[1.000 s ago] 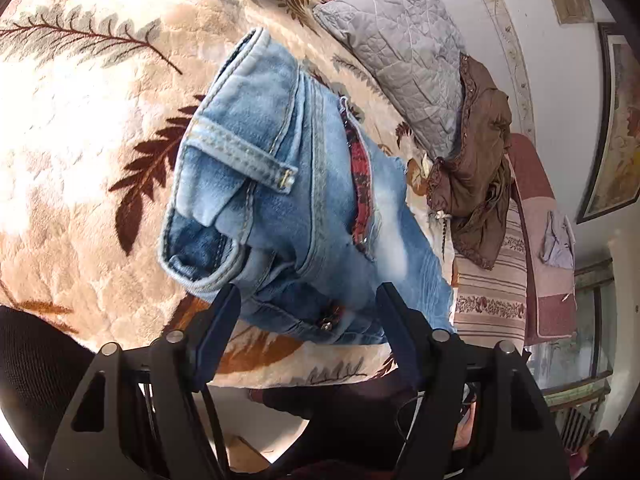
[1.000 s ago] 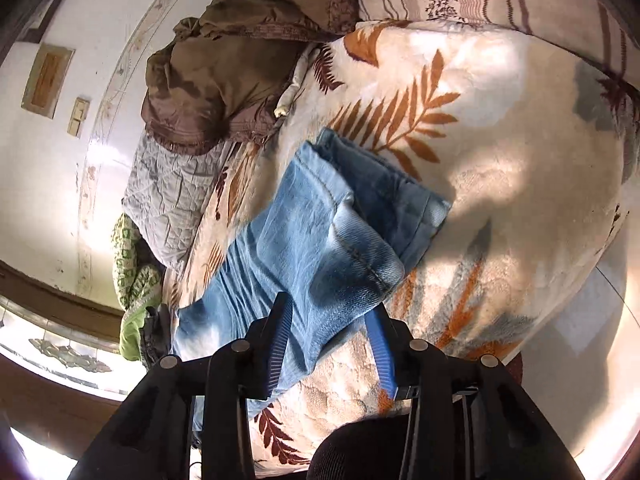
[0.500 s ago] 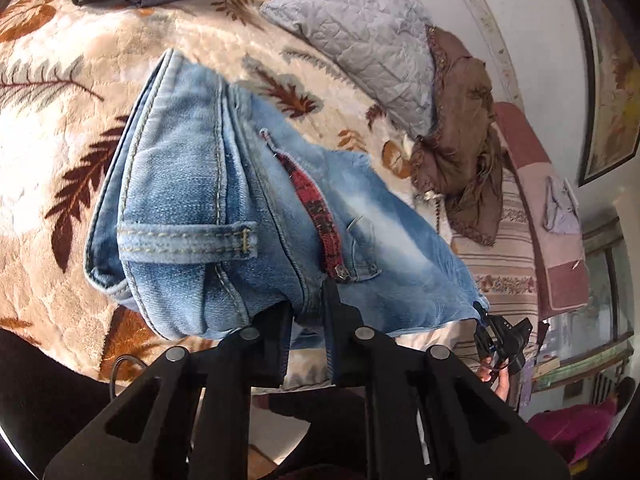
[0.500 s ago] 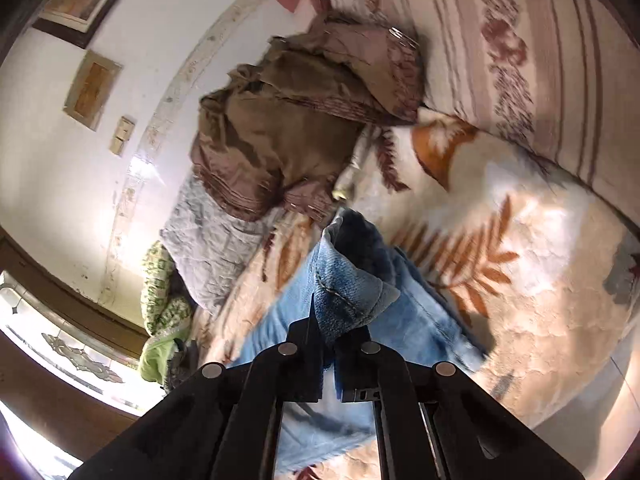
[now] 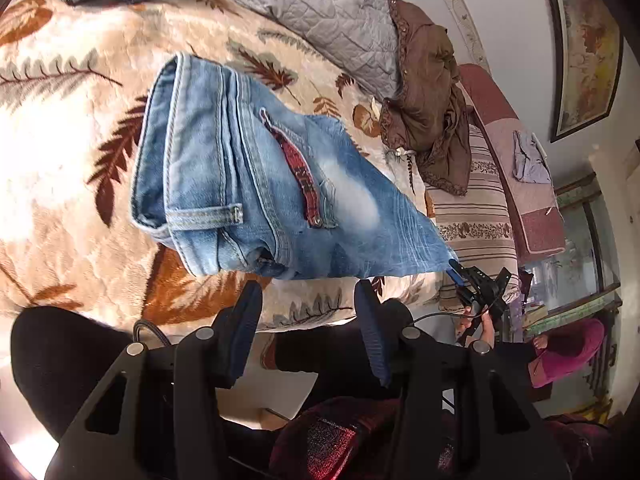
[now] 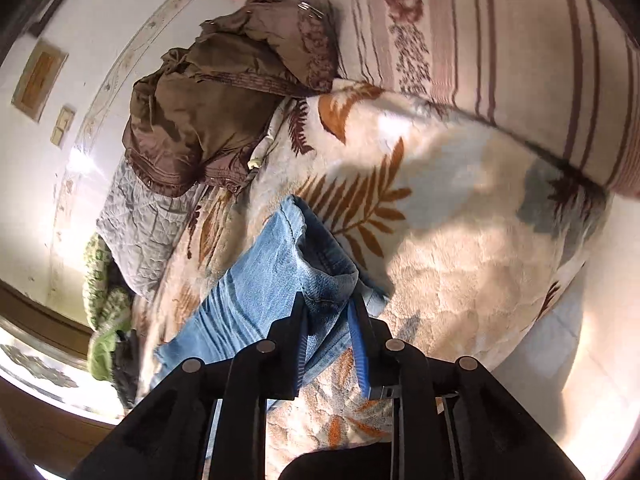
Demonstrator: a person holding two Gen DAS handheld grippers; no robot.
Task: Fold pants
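My left gripper (image 5: 308, 312) is opening with nothing between its jaws, the waistband of the jeans (image 5: 248, 184) hanging just beyond them over the bed (image 5: 60, 128). My right gripper (image 6: 326, 334) is opening too, the hem fold sitting between its fingers; whether the pads still pinch it, I can't quite tell. If both let go now, the denim may slump unevenly. The brown garment (image 5: 424, 120) and grey pillow (image 5: 332, 20) crowd the bed's far side.

Jeans (image 5: 256, 184) lie on the blanket (image 5: 60, 128), pillow (image 5: 332, 12) behind.
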